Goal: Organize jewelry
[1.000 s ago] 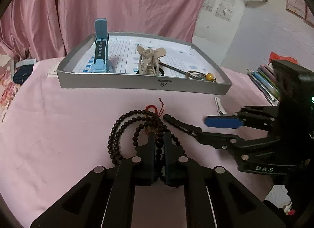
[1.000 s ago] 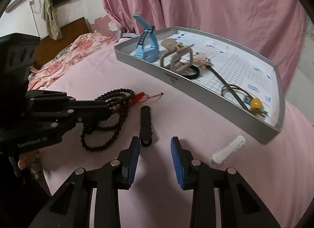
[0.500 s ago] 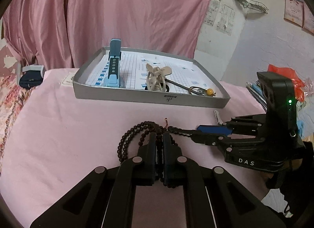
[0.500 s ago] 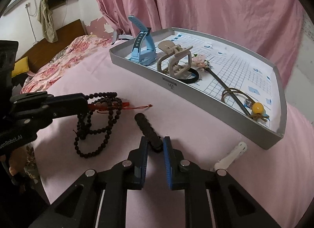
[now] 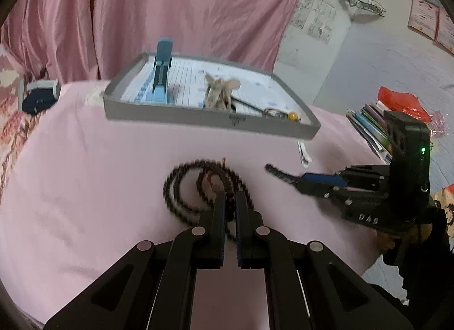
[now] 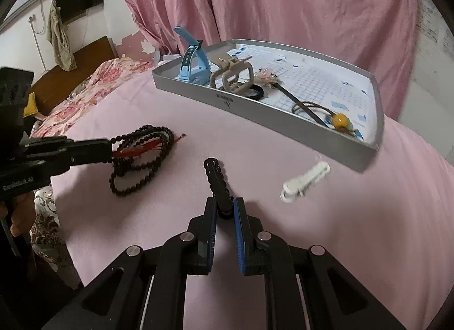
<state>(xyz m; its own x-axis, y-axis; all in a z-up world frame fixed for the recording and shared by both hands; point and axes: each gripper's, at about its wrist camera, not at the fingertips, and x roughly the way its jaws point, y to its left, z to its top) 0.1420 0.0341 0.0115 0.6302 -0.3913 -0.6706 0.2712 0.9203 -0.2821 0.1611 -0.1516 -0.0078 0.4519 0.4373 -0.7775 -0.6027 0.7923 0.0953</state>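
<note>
**A:** Left status?

**B:** My left gripper (image 5: 229,201) has its jaws pinched nearly together on the beads (image 5: 181,188) — strands run up between the fingers (image 5: 218,210). The rest of the loop droops toward the pink cloth (image 5: 85,174); frame is blurred, so I can't tell whether it touches. In the right view I see the same gripper (image 6: 109,149) at the beads' (image 6: 142,159) left end, with a red tassel (image 6: 147,145) trailing from it.

**A:** Right?

**B:** My right gripper (image 6: 225,202) is narrowed onto the near end of the black clip (image 6: 217,179) — blue pads (image 6: 239,233) on either side of it, with a small gap left between them. The clip points away from me, toward the tray (image 6: 255,111). Left view shows the gripper (image 5: 298,182) with the clip (image 5: 279,172) sticking out past the tips.

**A:** Where's everything else?

**B:** Tray sits at the far side of the cloth. Inside: blue strap (image 6: 190,57) at the left end, beige claw clip (image 6: 232,77) beside it, then a hair stick (image 6: 295,97) and a tie with a yellow bead (image 6: 340,120) toward the right end. A white clip (image 6: 305,181) is outside the tray, near its right corner, well apart from both grippers. It looks blurred.
</note>
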